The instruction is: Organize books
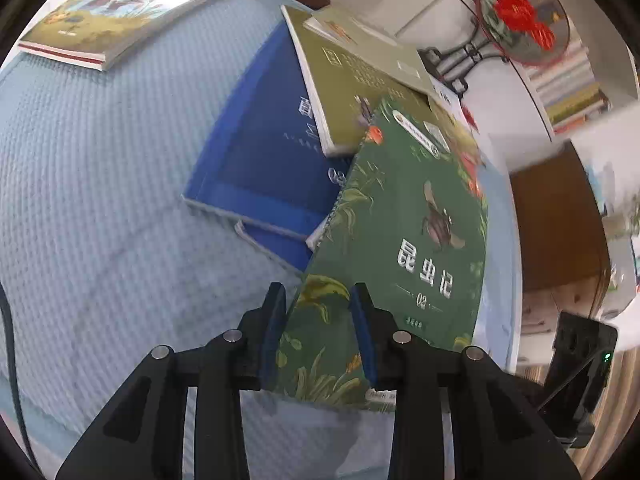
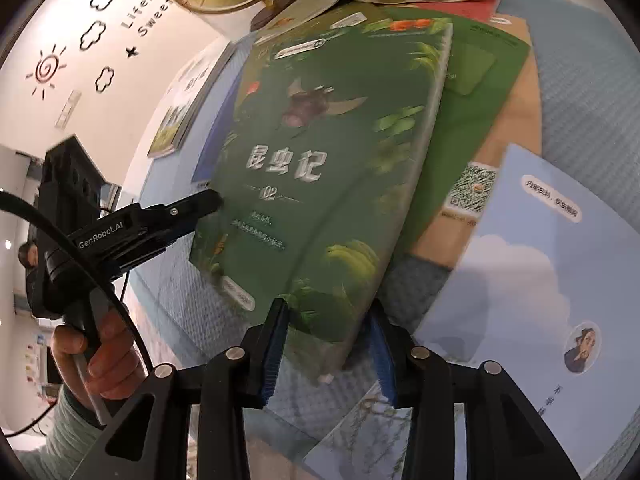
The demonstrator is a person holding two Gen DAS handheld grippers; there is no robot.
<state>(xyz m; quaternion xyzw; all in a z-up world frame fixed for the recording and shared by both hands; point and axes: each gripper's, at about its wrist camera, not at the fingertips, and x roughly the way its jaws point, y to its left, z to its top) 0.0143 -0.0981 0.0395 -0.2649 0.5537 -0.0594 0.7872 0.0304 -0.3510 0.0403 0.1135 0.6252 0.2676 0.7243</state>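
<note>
Green glossy insect-cover paperback point(image 1: 404, 240) tilted above the light-blue textured cloth point(image 1: 100, 200), long axis pointing away over the blue books point(image 1: 260, 160). Left gripper point(image 1: 318, 320) clamped on near-left corner, right gripper point(image 2: 328, 344) straddling near-right edge, grip unclear.

From my end: glossy paper cover on the green book point(image 1: 404, 232), waffle-textured blue cloth point(image 1: 100, 208) under it, matt black plastic grippers.
</note>
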